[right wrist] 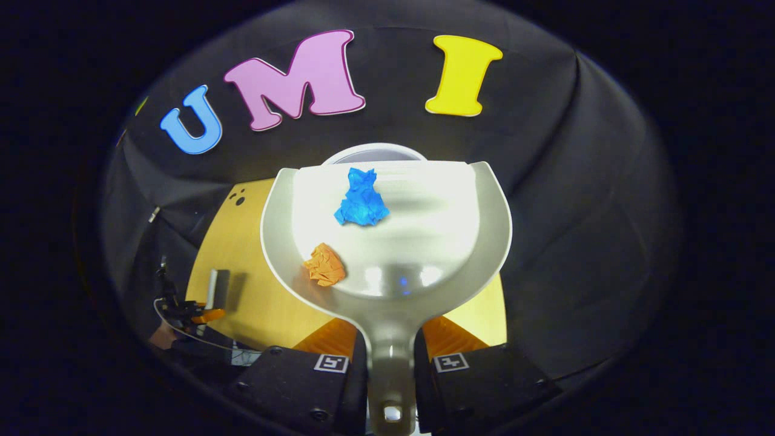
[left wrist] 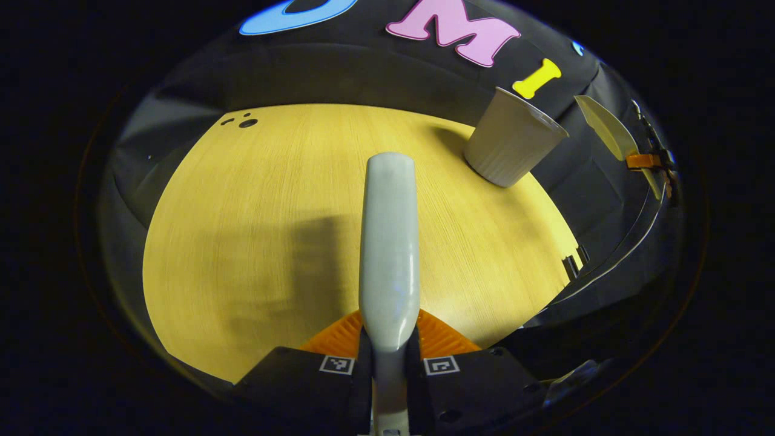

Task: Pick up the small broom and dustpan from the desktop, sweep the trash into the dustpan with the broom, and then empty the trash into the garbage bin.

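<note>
While we hold the dustpan [right wrist: 387,224] by its handle in the right gripper [right wrist: 390,363], its 2 fingers pinch that handle from both sides, and the pan juts forward with its lip raised toward the garbage bin [right wrist: 372,152], whose pale round rim peeks out just behind the pan's far edge. We judge the pan is kept fairly level for a reason: 2 scraps ride inside it, a blue paper wad [right wrist: 362,198] near the front lip and an orange paper wad [right wrist: 326,265] farther back on the left, and any early tilt would spill them onto the desktop [right wrist: 242,284] instead of into the bin.

In the left gripper view, the left gripper [left wrist: 389,363] is clamped on the broom [left wrist: 389,242] — both fingers press the pale grip, which stands straight ahead over the wooden surface. We cannot see the bristles from here. We keep the broom parked low and off to the side, it seems, so it stays out of the pan's path. From this side the bin appears as a ribbed white cup near the table's far right edge, with the dustpan showing edge-on beyond it — held up beside the bin.

Sweeping looks finished, since we see no scraps left on the wood. What remains, in our judgement, is tipping the lip down over the rim.
</note>
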